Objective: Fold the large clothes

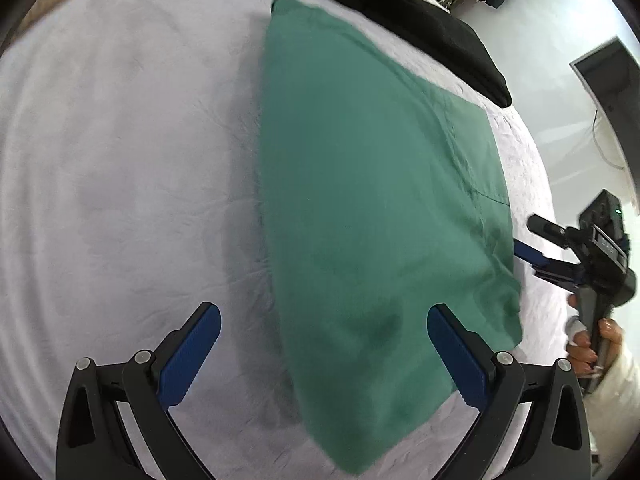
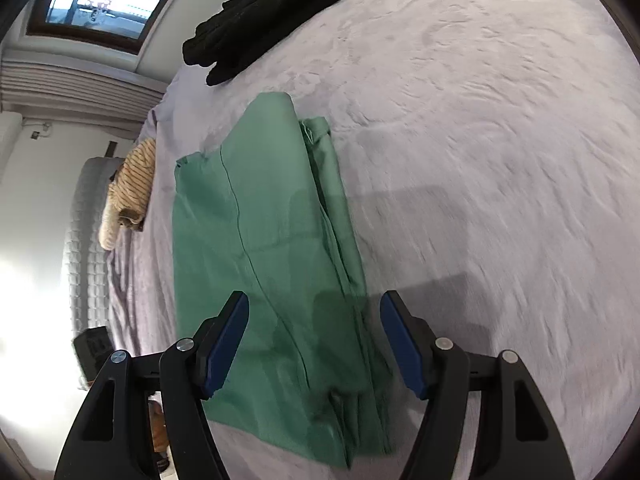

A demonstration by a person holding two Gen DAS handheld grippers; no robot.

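Observation:
A large green garment (image 1: 368,208) lies folded into a long strip on the pale lilac bed sheet (image 1: 120,160). My left gripper (image 1: 324,356) is open and empty, hovering above the strip's near end. In the right wrist view the same green garment (image 2: 272,264) runs away from me, with layered edges along its right side. My right gripper (image 2: 314,344) is open and empty above its near end. It also shows in the left wrist view (image 1: 528,256), held by a hand at the garment's right edge.
A black garment (image 1: 420,28) lies at the far edge of the bed, also seen in the right wrist view (image 2: 256,20). A striped orange cloth (image 2: 132,184) lies at the bed's left edge. A monitor (image 1: 612,92) stands beyond the bed.

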